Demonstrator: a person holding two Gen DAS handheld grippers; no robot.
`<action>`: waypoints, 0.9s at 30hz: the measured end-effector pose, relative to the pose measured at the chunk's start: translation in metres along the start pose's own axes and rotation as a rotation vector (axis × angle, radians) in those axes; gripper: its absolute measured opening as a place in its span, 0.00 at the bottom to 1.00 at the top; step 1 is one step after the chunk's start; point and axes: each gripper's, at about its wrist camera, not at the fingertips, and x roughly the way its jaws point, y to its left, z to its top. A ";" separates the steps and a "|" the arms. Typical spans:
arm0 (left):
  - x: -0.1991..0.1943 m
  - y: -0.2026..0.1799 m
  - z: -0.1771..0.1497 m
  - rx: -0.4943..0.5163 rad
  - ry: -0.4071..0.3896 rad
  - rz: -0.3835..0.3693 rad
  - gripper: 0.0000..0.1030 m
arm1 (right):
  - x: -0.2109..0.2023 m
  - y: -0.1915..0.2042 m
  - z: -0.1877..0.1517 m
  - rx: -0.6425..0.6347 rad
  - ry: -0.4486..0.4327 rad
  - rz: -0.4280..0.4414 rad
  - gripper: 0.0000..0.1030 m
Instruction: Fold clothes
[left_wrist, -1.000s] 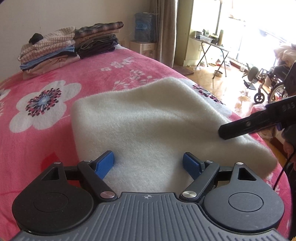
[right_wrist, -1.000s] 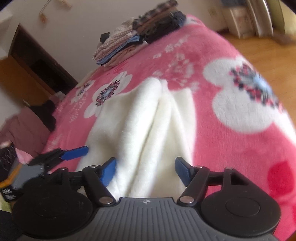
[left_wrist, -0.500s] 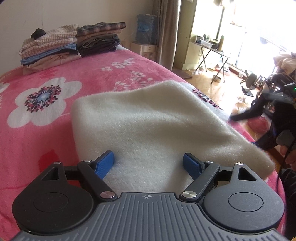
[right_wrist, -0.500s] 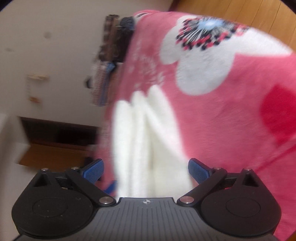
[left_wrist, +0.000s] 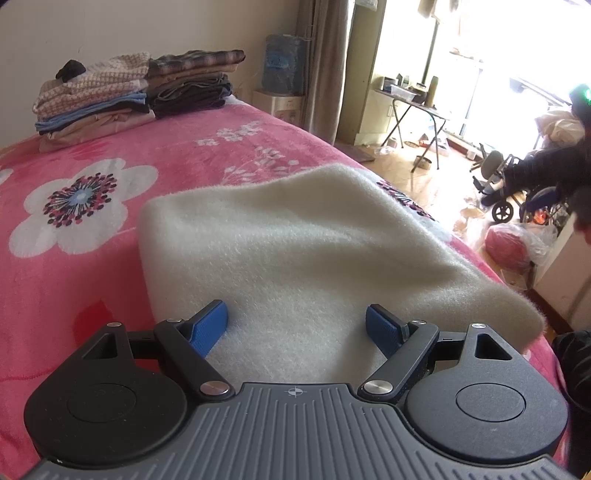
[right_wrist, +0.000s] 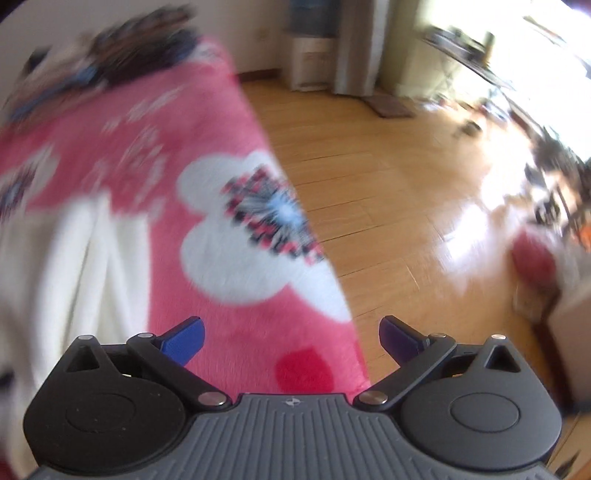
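One folded cream fleece garment (left_wrist: 295, 254) lies on the pink flowered bed (left_wrist: 92, 258), spreading just ahead of the left gripper (left_wrist: 295, 323), whose two blue fingers (left_wrist: 207, 326) stand apart over its near edge without pinching it. The right gripper (right_wrist: 291, 338) hangs blurred above the bed's edge and the wooden floor (right_wrist: 388, 206), its fingers spreading wider with nothing between them, the garment off to their left. Far beyond the left fingers sit two stacks of folded clothes (left_wrist: 140, 92).
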 end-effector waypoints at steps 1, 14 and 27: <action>0.000 0.000 0.000 0.002 0.000 0.000 0.80 | -0.004 -0.002 0.004 0.026 -0.026 0.019 1.00; -0.005 0.003 0.004 0.003 0.017 0.001 0.80 | -0.046 0.016 -0.030 0.034 -0.124 0.703 1.00; -0.048 0.048 -0.008 -0.109 0.056 0.057 0.80 | -0.022 0.012 -0.097 0.112 0.071 0.783 1.00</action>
